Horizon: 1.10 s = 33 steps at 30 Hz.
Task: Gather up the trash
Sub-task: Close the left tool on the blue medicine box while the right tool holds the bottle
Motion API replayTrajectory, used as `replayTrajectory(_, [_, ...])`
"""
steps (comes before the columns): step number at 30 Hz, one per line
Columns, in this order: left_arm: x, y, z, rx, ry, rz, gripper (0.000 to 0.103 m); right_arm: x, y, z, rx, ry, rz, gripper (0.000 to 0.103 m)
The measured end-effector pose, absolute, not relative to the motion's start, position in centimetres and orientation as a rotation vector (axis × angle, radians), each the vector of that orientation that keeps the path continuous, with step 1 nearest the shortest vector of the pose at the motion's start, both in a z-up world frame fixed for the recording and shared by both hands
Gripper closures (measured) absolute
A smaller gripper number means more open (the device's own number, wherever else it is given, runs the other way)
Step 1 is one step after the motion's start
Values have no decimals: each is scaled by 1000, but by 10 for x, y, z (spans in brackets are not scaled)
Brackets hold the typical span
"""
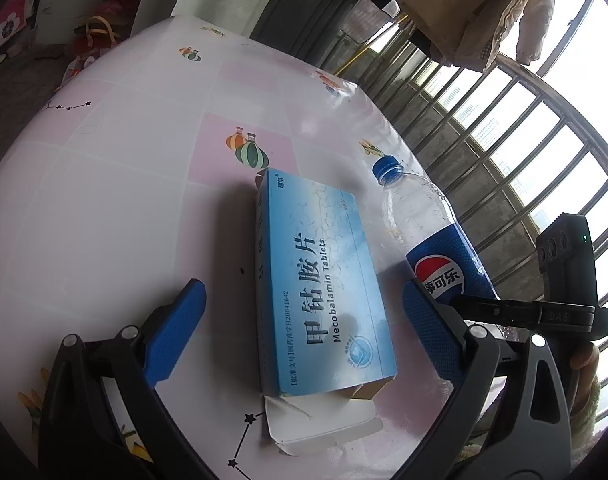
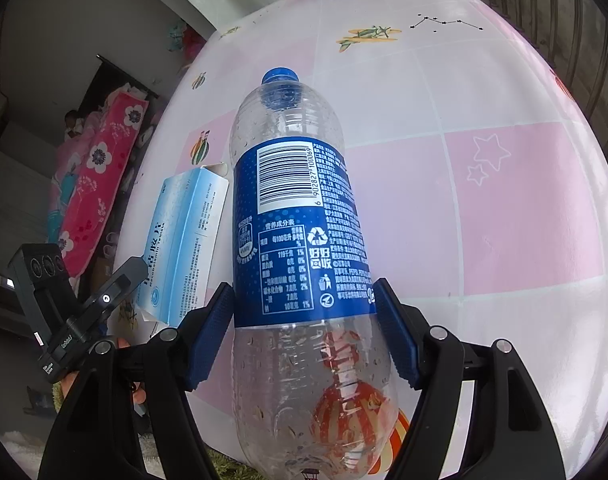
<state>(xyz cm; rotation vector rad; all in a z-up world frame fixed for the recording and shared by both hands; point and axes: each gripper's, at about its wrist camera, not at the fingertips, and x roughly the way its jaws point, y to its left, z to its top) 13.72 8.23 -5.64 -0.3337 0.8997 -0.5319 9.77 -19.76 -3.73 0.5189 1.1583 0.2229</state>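
- The right gripper (image 2: 304, 316) has its blue pads on both sides of the empty Pepsi bottle (image 2: 293, 216), down low on the blue label. The pads look like they press the bottle, but I cannot be fully sure from this close view.
- The bottle lies over the pink and white tablecloth (image 2: 504, 200), with its blue cap (image 2: 279, 76) pointing away.
- The left gripper (image 1: 304, 328) is spread wide open. The blue Mecobalamin tablet box (image 1: 324, 276) lies flat on the table between its pads, and neither pad touches it.
- The box has a torn white flap (image 1: 320, 420) at the near end.
- To do this well, squeeze the bottle softly so it does not slip or crumple.
- Close the left pads on the long sides of the box, away from the loose flap.
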Motion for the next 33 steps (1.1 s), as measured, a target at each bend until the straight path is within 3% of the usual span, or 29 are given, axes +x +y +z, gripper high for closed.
replayTrajectory(33, [136,92,-59,-433,897,-561,9,98,-197,-38,511,1159,214,33])
